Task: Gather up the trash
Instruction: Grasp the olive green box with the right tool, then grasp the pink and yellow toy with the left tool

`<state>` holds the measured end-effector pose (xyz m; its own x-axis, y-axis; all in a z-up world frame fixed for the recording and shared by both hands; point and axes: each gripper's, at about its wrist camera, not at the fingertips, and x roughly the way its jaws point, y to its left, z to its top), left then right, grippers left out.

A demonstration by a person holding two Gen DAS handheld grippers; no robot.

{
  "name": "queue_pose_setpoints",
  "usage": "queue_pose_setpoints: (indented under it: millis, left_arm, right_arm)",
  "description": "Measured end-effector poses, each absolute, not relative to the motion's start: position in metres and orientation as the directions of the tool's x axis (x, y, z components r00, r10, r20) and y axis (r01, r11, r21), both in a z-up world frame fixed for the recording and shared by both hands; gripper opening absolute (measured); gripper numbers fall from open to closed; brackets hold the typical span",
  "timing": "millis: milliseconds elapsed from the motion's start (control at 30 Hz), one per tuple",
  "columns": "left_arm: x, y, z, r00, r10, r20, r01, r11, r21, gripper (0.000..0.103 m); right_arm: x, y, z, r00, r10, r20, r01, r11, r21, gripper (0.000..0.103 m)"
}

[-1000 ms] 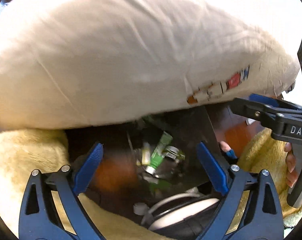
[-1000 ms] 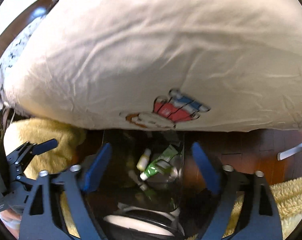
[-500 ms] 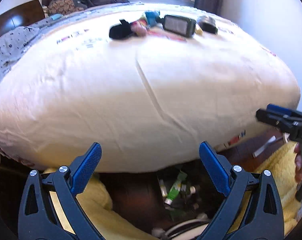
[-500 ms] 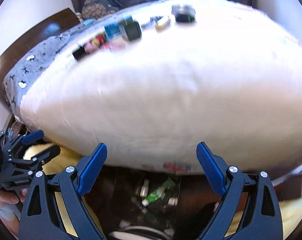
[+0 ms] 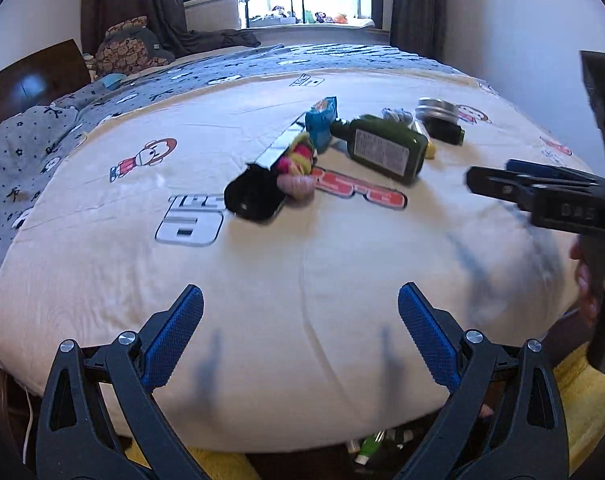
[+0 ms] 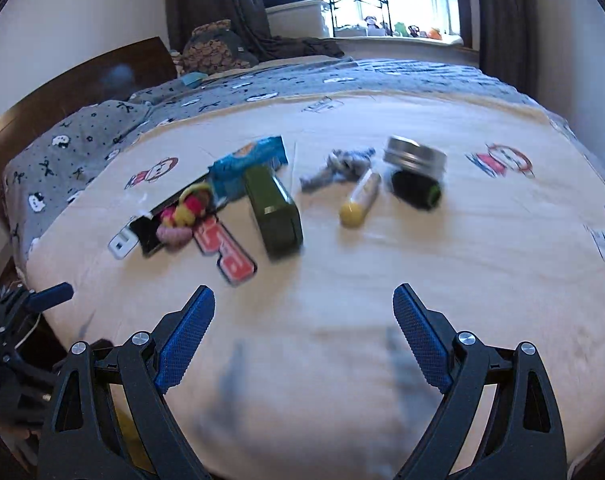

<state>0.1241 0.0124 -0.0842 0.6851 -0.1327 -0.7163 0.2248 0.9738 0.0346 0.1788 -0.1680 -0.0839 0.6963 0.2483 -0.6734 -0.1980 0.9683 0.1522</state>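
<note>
Both claws spread wide and holding nothing: left gripper (image 5: 300,332) and right gripper (image 6: 304,334) hover over the near edge of the cream bedsheet (image 5: 342,280). Trash sits clustered mid-bed, well ahead of the fingertips: green bottle (image 5: 382,148), blue wrapper (image 6: 248,164), yellow-capped tube (image 6: 360,198), metal tin (image 6: 415,156).

My left claw (image 5: 300,332) hangs with its blue-padded jaws spread wide and nothing between them, over the near edge of a cream bedsheet printed with cartoon figures (image 5: 342,264). Well ahead on that sheet lies a cluster of litter: a dark green flat bottle with a white label (image 5: 382,148), a blue snack wrapper (image 5: 321,122) just beside its neck, a black pouch (image 5: 254,196) touching a pink and yellow toy (image 5: 296,168), and a round silver tin (image 5: 437,110) farther back. My right claw (image 5: 542,196) reaches in from the right edge, black and blurred, so I cannot tell how its jaws stand.
</note>
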Motion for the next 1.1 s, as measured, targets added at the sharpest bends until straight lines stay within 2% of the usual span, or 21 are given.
queue_pose_setpoints:
  millis: [100, 267, 333, 367, 400, 433, 700, 800, 833, 1100]
  left_arm:
    - [0.143, 0.013, -0.079, 0.683, -0.156, -0.713, 0.224, 0.975, 0.001, 0.091]
    - [0.174, 0.009, -0.078, 0.668, -0.200, -0.717, 0.248, 0.968, -0.039, 0.076]
    - [0.184, 0.006, -0.083, 0.657, -0.201, -0.727, 0.257, 0.966, -0.035, 0.071]
    - [0.188, 0.005, -0.086, 0.651, -0.209, -0.730, 0.268, 0.963, -0.036, 0.066]
    - [0.191, 0.004, -0.088, 0.650, -0.214, -0.729, 0.274, 0.961, -0.038, 0.064]
    - [0.194, 0.005, -0.089, 0.651, -0.218, -0.727, 0.275, 0.961, -0.042, 0.061]
    - [0.219, 0.003, -0.095, 0.640, -0.240, -0.730, 0.271, 0.960, -0.078, 0.051]
    - [0.226, -0.001, -0.098, 0.636, -0.231, -0.736, 0.265, 0.961, -0.074, 0.033]
    - [0.227, -0.003, -0.099, 0.639, -0.222, -0.737, 0.261, 0.963, -0.064, 0.023]
    - [0.197, -0.017, -0.085, 0.674, -0.220, -0.706, 0.306, 0.952, -0.004, 0.023]
  right_arm:
    - [0.210, -0.157, -0.085, 0.686, 0.275, -0.673, -0.221, 0.961, 0.167, 0.087]
    - [0.249, -0.140, -0.094, 0.667, 0.283, -0.689, -0.240, 0.957, 0.160, 0.077]
    - [0.260, -0.136, -0.101, 0.653, 0.280, -0.704, -0.244, 0.957, 0.154, 0.062]
    - [0.264, -0.134, -0.104, 0.646, 0.277, -0.711, -0.247, 0.958, 0.148, 0.057]
    - [0.268, -0.133, -0.107, 0.639, 0.279, -0.717, -0.255, 0.956, 0.144, 0.043]
    - [0.269, -0.131, -0.109, 0.630, 0.291, -0.720, -0.269, 0.952, 0.148, 0.041]
    - [0.253, -0.144, -0.106, 0.651, 0.266, -0.711, -0.260, 0.958, 0.121, 0.036]
    - [0.245, -0.153, -0.104, 0.656, 0.256, -0.710, -0.250, 0.961, 0.115, 0.036]
    - [0.244, -0.156, -0.104, 0.655, 0.254, -0.711, -0.248, 0.962, 0.116, 0.035]
    - [0.224, -0.171, -0.098, 0.664, 0.242, -0.708, -0.224, 0.967, 0.120, 0.032]
